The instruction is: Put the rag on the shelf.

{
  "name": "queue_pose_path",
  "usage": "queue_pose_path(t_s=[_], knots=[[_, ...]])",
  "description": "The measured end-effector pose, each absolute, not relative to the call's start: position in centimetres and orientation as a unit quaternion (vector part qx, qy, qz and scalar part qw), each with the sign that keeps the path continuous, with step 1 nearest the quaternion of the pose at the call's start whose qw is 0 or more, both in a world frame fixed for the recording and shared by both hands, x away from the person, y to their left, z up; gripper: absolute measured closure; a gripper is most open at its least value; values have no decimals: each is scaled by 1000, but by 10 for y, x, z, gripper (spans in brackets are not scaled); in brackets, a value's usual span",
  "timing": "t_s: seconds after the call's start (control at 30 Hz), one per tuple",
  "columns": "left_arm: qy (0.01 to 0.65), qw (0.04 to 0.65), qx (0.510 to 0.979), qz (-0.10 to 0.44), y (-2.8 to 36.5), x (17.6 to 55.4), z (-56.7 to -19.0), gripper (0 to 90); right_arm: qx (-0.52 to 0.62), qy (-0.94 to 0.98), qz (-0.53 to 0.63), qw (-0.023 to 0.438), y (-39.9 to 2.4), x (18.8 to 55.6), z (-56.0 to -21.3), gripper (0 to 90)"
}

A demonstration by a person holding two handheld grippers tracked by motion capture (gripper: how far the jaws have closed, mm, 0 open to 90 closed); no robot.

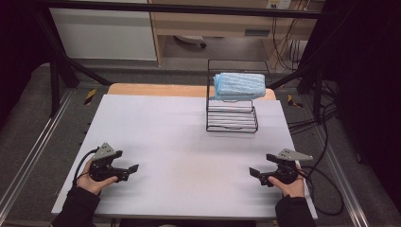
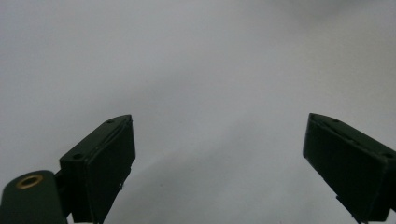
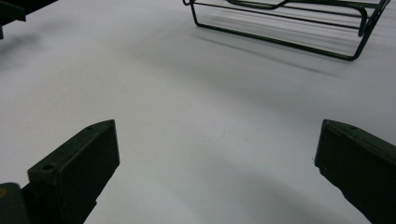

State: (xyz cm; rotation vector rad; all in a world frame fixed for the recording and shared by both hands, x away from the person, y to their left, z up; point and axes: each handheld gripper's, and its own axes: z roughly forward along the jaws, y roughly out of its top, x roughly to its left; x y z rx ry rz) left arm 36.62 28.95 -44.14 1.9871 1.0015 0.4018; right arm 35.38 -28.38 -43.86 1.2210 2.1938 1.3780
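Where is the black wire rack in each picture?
High view: the black wire rack stands at the far middle of the white table, with folded blue towels on its top shelf.
Left gripper view: not in it.
Right gripper view: the rack's bottom shelf runs along the top edge, right of middle.
Shared landmark: the white table.

- The white tabletop [image 1: 179, 137] is lit evenly from overhead, while the room past its left and right edges sinks into near black.
- The wire rack [image 1: 231, 116] throws a soft shadow towards the near edge; both grippers cast faint ones.
- The high view is grainy and slightly soft.
- In both gripper views the near black fingers [image 2: 100, 161] are blurred, with dim, hazy corners.
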Motion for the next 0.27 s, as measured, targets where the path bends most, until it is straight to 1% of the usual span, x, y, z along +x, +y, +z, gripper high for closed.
queue_pose_path(t_s=[0.27], knots=[[406,421,794,166,295,364,-445,95,420,764,471,135,-282,352,-442,7]])
